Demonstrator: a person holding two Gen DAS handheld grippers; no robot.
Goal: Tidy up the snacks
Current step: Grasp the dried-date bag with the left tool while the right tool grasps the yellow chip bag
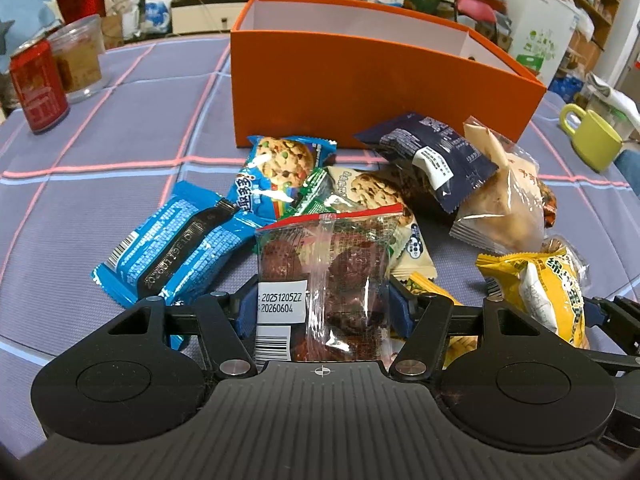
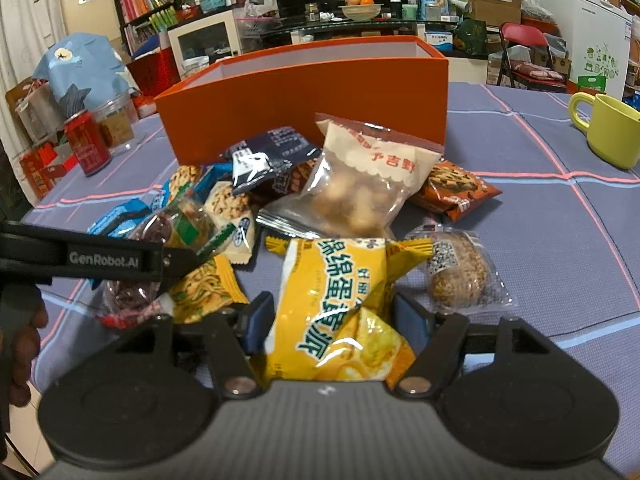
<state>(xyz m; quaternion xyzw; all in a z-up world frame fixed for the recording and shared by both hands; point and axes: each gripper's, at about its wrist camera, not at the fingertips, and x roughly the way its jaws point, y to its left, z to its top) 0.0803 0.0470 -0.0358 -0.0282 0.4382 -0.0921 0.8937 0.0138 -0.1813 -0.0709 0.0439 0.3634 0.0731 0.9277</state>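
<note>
A pile of snack packets lies on the purple checked tablecloth [image 1: 120, 208] in front of an open orange box [image 1: 360, 92], also in the right wrist view [image 2: 304, 108]. My left gripper [image 1: 320, 308] is shut on a clear packet of dark red snacks [image 1: 324, 280]. My right gripper [image 2: 330, 320] is shut on a yellow egg-cake packet [image 2: 340, 300], which also shows in the left wrist view [image 1: 548, 288]. The left gripper's arm [image 2: 92, 260] shows at the left of the right wrist view.
A red can [image 1: 38, 88] and a clear jar [image 1: 80, 60] stand at the far left. A green mug [image 2: 612, 128] stands at the right. Loose packets include a blue wafer pack [image 1: 172, 248], a dark blue pack [image 1: 436, 156], a round cake [image 2: 456, 268] and a brown packet [image 2: 456, 190].
</note>
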